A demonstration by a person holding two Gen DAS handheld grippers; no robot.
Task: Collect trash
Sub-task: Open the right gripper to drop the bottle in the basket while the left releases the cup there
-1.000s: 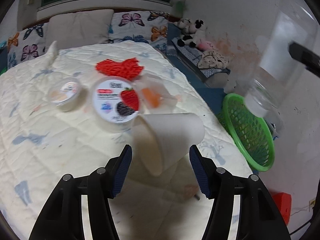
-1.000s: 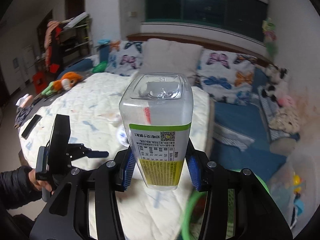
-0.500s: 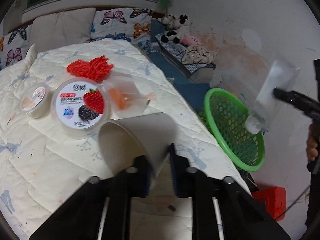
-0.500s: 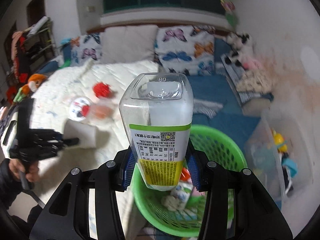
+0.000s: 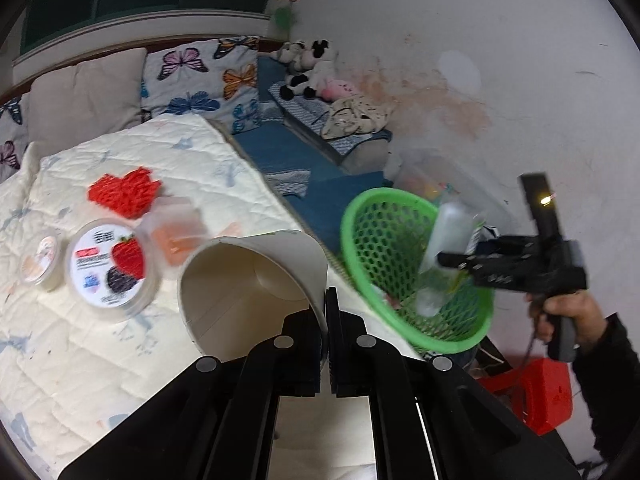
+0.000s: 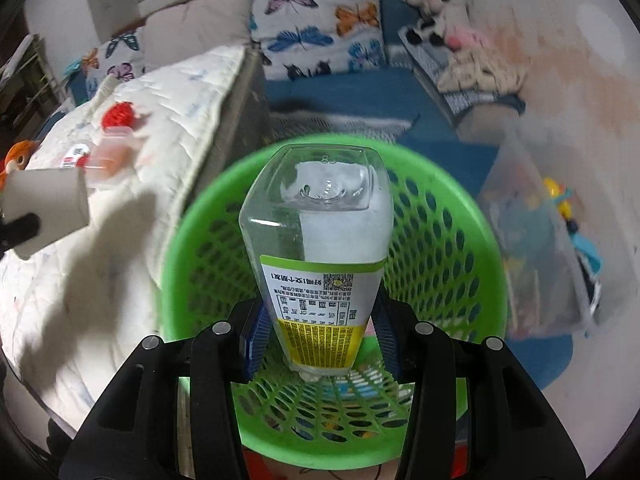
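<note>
Gripping the wall of a white paper cup [image 5: 256,284], the left gripper [image 5: 325,320] has its jaws pressed together on the thin rim; the cup lies on its side over the quilted bed cover [image 5: 80,360], mouth toward the camera and left, base away to the right. Nearest in the right wrist view, the right gripper [image 6: 320,332] pinches a clear plastic bottle [image 6: 320,248] at its labelled lower part; the bottle's long axis runs along the fingers, base pointing away, neck end toward the camera and hidden behind the label. Bottle sits over the mouth of the green mesh basket [image 6: 472,216]; basket contents are too blurred to name. Left wrist view alone shows the person's hand [image 5: 568,312] on the right gripper's handle, a strawberry-lidded tub [image 5: 108,268], a smaller tub [image 5: 40,258] and a red heart-shaped item [image 5: 124,194]. Farther off: butterfly pillows [image 6: 320,36], plush toys [image 5: 306,68]
</note>
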